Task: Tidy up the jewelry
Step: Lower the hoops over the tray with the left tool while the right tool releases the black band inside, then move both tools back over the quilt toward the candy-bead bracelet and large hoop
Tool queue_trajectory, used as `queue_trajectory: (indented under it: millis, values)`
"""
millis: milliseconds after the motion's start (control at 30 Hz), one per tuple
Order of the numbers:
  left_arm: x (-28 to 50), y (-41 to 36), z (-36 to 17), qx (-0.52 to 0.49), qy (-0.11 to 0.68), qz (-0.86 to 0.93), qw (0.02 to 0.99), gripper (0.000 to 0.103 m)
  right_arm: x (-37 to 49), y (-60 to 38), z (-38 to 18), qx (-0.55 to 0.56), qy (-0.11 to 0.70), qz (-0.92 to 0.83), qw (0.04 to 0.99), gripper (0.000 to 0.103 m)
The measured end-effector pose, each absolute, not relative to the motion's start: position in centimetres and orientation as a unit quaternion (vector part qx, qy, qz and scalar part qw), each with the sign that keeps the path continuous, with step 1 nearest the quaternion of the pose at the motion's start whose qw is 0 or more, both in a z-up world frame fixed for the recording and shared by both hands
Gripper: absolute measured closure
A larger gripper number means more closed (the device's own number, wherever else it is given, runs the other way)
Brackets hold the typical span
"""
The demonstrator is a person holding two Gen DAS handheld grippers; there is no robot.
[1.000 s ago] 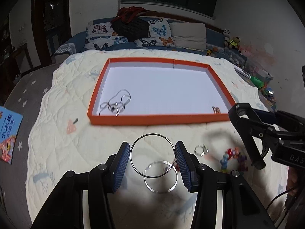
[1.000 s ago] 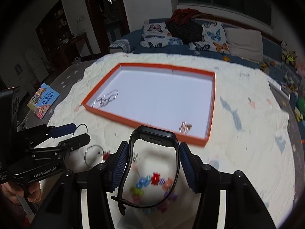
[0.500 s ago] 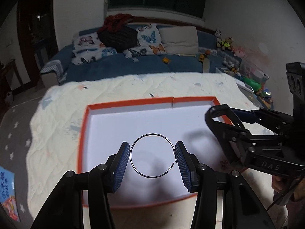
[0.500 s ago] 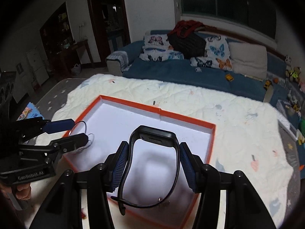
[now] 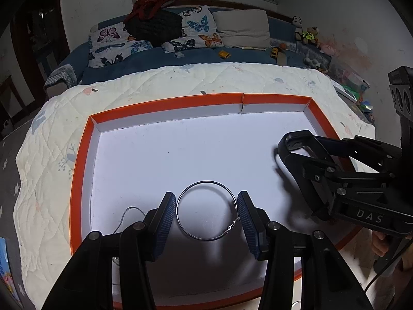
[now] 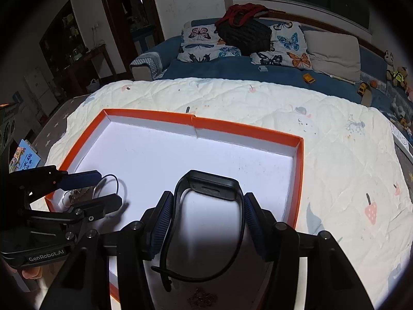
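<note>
So, quick notes, risks last.

Left gripper [image 5: 206, 210]: pinched on a thin silver wire hoop [image 5: 206, 210], pads touching it at both sides, clasp near the right pad; hung low over the tray floor on the near-left side.

Right gripper [image 6: 206, 214]: clamped on a black rubbery smartwatch band [image 6: 209, 186], watch face up front, loose strap tail dangling under the pads; held over the near-right part of the tray.

Tray: shallow white cardboard tray with an orange rim [image 5: 165, 106], laid on a cream quilted bedspread [image 5: 51, 142]; floor mostly bare.

Already inside: small tangle of silver rings or chain [image 6: 71, 196] in the near-left corner, just beside the left gripper; small gold-brown bit [image 6: 201, 297] near the front edge under the right one, too blurry to name.

Step, probably: both pieces carried in, set-down not yet done.

Risk 1: hoop squeezed across its width, so could bend or spring sideways out of the pads on release.

Risk 2: hoop dropped too near the silver tangle, hooked into it, more mess than order.

Risk 3: dangling strap tail dragged across the gold bit, or caught on the orange rim, tray shoved on the soft quilt.

Risk 4: grippers near each other over one tray, so a bump on lowering seemed possible.
</note>
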State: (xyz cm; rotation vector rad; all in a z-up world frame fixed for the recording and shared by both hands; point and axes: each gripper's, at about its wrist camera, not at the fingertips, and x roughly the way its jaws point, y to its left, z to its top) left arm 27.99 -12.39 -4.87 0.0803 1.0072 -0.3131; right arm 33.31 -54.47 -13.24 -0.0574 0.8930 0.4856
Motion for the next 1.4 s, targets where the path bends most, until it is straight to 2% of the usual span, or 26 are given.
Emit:
queue_trajectory:
  millis: [200, 333, 533, 600, 833, 1067, 1400]
  values:
    - [28.0, -12.4, -5.5, 0.040, 0.488, -0.149, 0.859, 0.050, 33.4, -54.5, -13.4, -0.033, 0.429, 0.233, 0.872, 0.037]
    - [28.2, -12.5, -5.6, 0.044, 0.489, -0.145, 0.859, 0.043, 33.2, -54.2, -13.5, -0.046, 0.423, 0.228, 0.876, 0.034]
    - [28.2, -12.6, -5.4, 0.042, 0.488, -0.147, 0.860, 0.042, 33.0, -54.3, -13.0, -0.046, 0.415, 0.228, 0.880, 0.030]
    - [28.0, -12.5, -5.2, 0.043, 0.485, -0.146, 0.861, 0.040, 32.9, -54.3, -12.5, -0.047, 0.410, 0.226, 0.883, 0.026]
    - [26.4, -12.2, -3.6, 0.049, 0.471, -0.146, 0.869, 0.038, 31.1, -54.5, -10.4, -0.054, 0.392, 0.228, 0.890, 0.026]
    - [22.9, -11.6, -1.3, 0.052, 0.453, -0.143, 0.879, 0.031, 27.8, -55.3, -8.4, -0.051, 0.380, 0.231, 0.894, 0.026]
    - [15.7, -10.6, 0.6, 0.071, 0.440, -0.150, 0.882, 0.030, 22.3, -56.7, -7.9, -0.050, 0.373, 0.234, 0.896, 0.026]
